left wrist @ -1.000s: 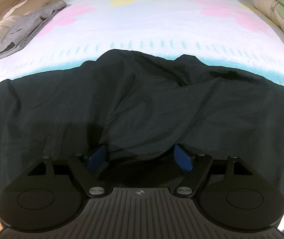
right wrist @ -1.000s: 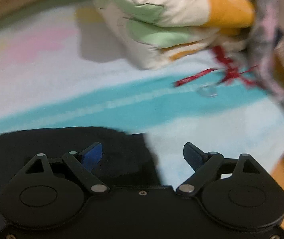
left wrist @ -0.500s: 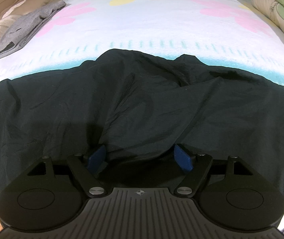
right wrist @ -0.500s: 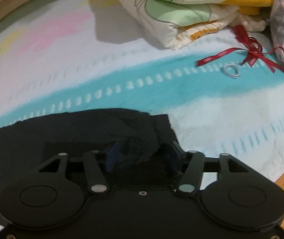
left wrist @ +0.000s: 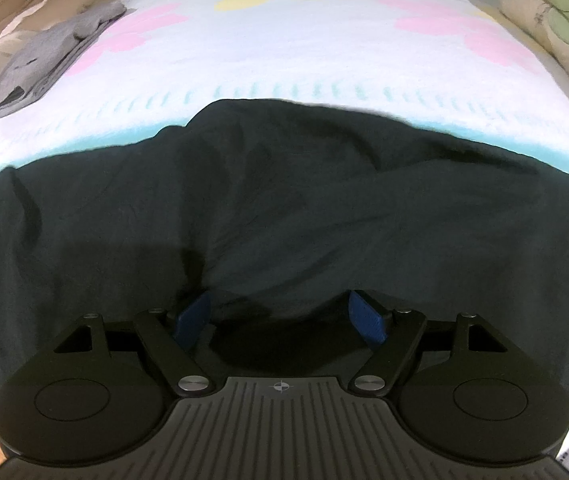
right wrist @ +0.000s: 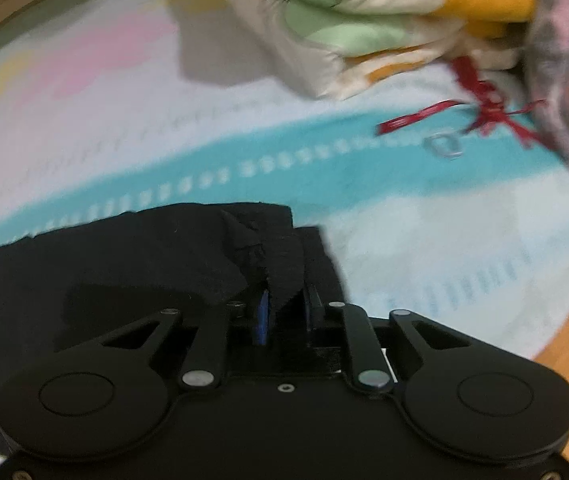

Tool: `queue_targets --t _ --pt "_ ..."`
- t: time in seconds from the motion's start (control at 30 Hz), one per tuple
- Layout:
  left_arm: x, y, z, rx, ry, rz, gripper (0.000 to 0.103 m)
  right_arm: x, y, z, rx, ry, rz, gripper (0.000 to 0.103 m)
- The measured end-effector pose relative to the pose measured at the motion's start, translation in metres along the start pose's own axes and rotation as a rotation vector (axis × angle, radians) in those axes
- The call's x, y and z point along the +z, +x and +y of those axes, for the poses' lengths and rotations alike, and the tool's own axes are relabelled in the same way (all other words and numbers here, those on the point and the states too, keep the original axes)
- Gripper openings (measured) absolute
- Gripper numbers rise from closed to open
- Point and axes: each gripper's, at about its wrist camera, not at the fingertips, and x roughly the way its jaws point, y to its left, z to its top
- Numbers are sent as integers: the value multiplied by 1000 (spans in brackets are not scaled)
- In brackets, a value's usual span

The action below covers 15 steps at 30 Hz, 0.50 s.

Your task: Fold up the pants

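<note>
Left cam: pants (left wrist: 284,208) lie spread across the near half of the bed (left wrist: 284,56), and the left gripper (left wrist: 280,318) sits wide open w/ bunched cloth between its pads but not pinched, so close it on the near edge b4 lifting imo. Right cam: right gripper (right wrist: 286,312) has just been closing and now pinches the pants' right end (right wrist: 280,256); lift both sides together, keep cloth taut, else the fold goes crooked.
</note>
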Motion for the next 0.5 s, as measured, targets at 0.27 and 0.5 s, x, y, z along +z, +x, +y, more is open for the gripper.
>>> queue_targets --t 0.27,0.5 --pt "-3 5 3 -10 -11 23 75 6 21 -10 -78 41 81 56" --pt "-2 5 1 2 -4 16 75 6 -29 9 -82 59 -121 86"
